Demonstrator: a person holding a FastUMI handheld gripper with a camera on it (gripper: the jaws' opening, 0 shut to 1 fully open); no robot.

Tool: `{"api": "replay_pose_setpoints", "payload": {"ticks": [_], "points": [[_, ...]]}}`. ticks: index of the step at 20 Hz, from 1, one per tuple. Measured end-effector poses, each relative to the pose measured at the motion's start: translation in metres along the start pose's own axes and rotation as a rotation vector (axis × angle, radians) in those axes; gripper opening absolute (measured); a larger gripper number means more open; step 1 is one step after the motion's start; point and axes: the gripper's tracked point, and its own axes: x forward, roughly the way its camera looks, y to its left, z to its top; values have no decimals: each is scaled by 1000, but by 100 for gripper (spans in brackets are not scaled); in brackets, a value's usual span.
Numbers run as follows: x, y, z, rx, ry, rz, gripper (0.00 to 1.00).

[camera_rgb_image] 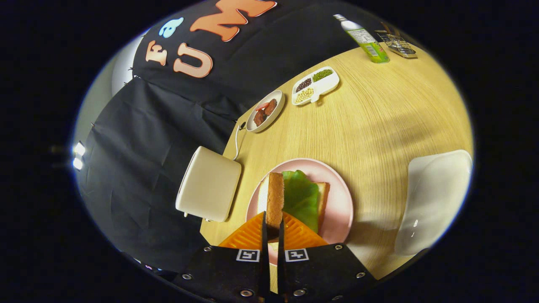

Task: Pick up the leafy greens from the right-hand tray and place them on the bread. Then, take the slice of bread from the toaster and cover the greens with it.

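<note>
The gripper [273, 225] holds a bread slice [275, 198] on its edge between both fingers, which are close together and press on it. The slice's long axis runs straight ahead from the fingers, with the crust on top. It is over the pink plate [343, 202], where the greens [301, 198] lie on the lower bread [323, 195]. The toaster [208, 183] stands just left of the plate, and the white tray [436, 193] is to the right.

Gripper [273, 225] clamps bread slice [275, 198] edge-up — above greens [301, 198].
</note>
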Motion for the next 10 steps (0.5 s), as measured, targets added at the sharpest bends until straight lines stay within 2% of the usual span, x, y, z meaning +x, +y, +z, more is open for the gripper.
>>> {"api": "replay_pose_setpoints", "payload": {"ticks": [5,7,8,10], "points": [[3,-16,-1,-21,6,-73,10],[3,-19,-4,-40,-13,-109,16],[2,-18,-4,-47,-17,-108,24],[0,-17,-3,-47,-22,-108,29]]}}
